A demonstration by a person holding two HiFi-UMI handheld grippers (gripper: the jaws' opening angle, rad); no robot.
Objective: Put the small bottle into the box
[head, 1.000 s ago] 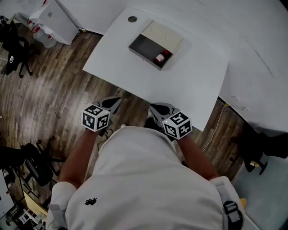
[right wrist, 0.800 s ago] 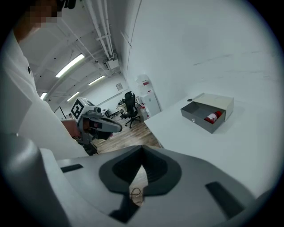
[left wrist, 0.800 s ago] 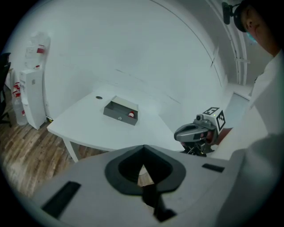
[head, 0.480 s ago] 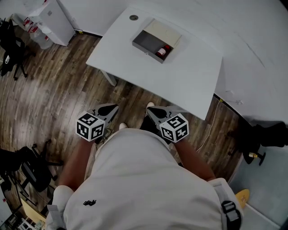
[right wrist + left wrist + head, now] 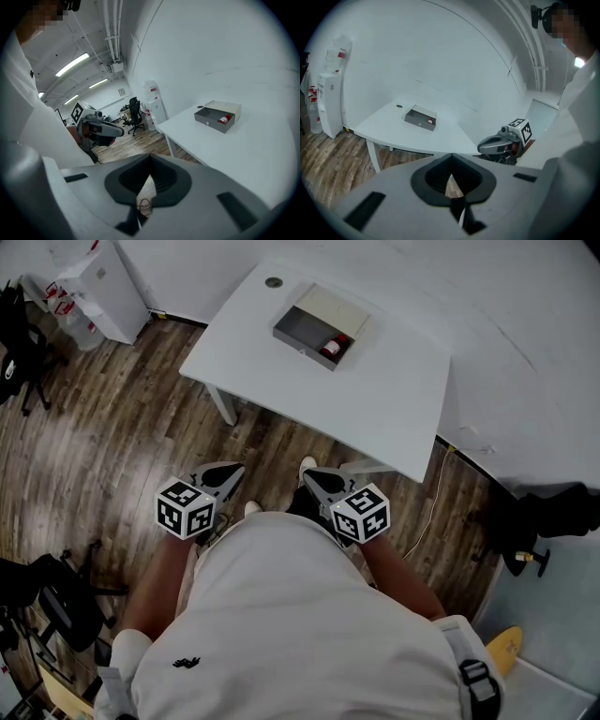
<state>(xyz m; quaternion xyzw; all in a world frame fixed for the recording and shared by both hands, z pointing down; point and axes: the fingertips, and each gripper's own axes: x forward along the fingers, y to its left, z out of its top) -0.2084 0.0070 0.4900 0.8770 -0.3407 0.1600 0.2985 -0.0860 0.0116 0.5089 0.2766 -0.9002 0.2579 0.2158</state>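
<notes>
A white table (image 5: 375, 399) stands on the wood-plank floor (image 5: 103, 446) ahead of me, a white cabinet (image 5: 98, 282) and black office chair (image 5: 14, 329) at my left.

Bright, even light all round, no harsh shadows. Ceiling strip lights (image 5: 72, 64) glare a bit. Both gripper views bulge, with dark corners.

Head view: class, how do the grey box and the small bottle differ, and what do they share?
The box is far larger; the small bottle fills only its right end. The box is grey, the small bottle red and white. The box rests on the white table; the small bottle lies inside it. Both sit at the table's far side.
</notes>
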